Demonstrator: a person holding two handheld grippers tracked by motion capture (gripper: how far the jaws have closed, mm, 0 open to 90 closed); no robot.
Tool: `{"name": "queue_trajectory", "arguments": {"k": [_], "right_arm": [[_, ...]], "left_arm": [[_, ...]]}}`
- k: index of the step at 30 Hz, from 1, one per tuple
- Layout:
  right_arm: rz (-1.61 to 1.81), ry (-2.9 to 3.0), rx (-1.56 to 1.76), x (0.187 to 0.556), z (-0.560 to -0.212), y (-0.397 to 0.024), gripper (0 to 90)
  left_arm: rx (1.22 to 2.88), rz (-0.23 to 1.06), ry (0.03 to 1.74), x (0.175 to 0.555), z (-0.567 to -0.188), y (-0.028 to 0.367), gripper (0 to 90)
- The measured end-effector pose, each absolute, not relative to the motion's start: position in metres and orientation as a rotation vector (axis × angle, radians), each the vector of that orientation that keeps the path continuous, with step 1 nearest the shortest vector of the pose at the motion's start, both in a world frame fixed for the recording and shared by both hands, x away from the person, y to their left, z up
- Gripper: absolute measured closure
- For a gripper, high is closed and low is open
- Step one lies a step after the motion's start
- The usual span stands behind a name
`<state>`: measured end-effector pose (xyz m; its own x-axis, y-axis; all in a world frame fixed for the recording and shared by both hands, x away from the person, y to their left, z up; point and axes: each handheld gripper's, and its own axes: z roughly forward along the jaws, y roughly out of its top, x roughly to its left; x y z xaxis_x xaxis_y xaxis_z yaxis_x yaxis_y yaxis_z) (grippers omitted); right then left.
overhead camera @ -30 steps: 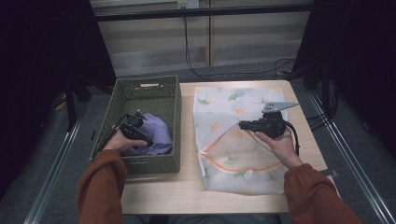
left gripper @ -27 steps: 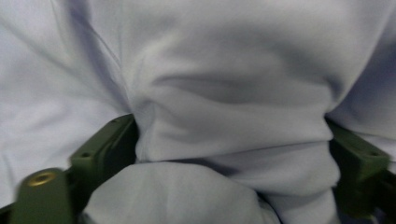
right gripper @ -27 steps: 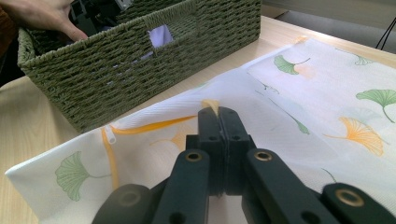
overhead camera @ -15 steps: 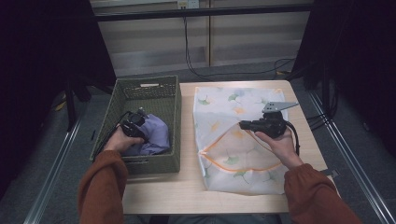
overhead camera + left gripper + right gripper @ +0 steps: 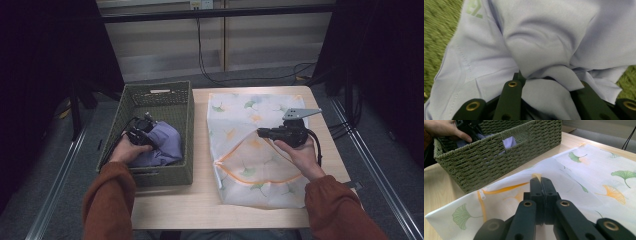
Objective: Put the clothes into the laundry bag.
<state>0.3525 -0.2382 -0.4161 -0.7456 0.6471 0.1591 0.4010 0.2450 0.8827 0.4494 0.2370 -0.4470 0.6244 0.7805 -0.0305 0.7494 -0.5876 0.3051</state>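
A lavender cloth [image 5: 167, 142] lies crumpled in a green woven basket [image 5: 155, 86] on the left of the table. My left gripper [image 5: 149, 137] reaches down into the basket. In the left gripper view its jaws have just been closing, and a bunched fold of the cloth [image 5: 544, 37] is now pinched between them at the left gripper [image 5: 546, 80]. On the right lies a white mesh bag [image 5: 260, 115] printed with ginkgo leaves. My right gripper [image 5: 261, 132] is shut on its orange-trimmed upper edge and holds it lifted, so the bag's mouth gapes toward the basket.
The basket [image 5: 499, 165] stands close beside the bag [image 5: 599, 177], with a narrow strip of bare wooden table [image 5: 200, 200] between and in front of them. Cables hang behind the table's far edge. Metal rails run along both sides on the floor.
The left hand has shifted slightly on the cloth inside the basket. The right hand and the lifted bag edge have stayed where they were.
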Motion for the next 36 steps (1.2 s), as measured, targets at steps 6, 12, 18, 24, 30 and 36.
{"name": "queue_trajectory", "arguments": {"k": [6, 12, 18, 24, 30, 36], "right_arm": [[1.501, 2.281, 0.987, 0.353, -0.417, -0.238, 89.6], [1.502, 2.282, 0.987, 0.352, -0.416, -0.238, 89.6], [1.507, 2.276, 0.988, 0.353, -0.417, -0.239, 89.6], [1.506, 2.274, 0.991, 0.353, -0.416, -0.238, 89.6], [1.507, 2.277, 0.990, 0.353, -0.416, -0.238, 89.7], [1.506, 2.280, 0.991, 0.353, -0.416, -0.238, 89.7]], "left_arm": [[2.527, 0.135, 1.225, 0.447, -0.441, 0.237, 72.9], [2.489, 0.164, 1.203, 0.443, -0.432, 0.240, 73.0], [2.436, 0.165, 1.177, 0.440, -0.428, 0.244, 72.9], [2.367, 0.203, 1.175, 0.436, -0.422, 0.246, 73.1], [2.320, 0.206, 1.135, 0.433, -0.415, 0.250, 73.0], [2.264, 0.218, 1.121, 0.430, -0.408, 0.254, 73.0]]}}
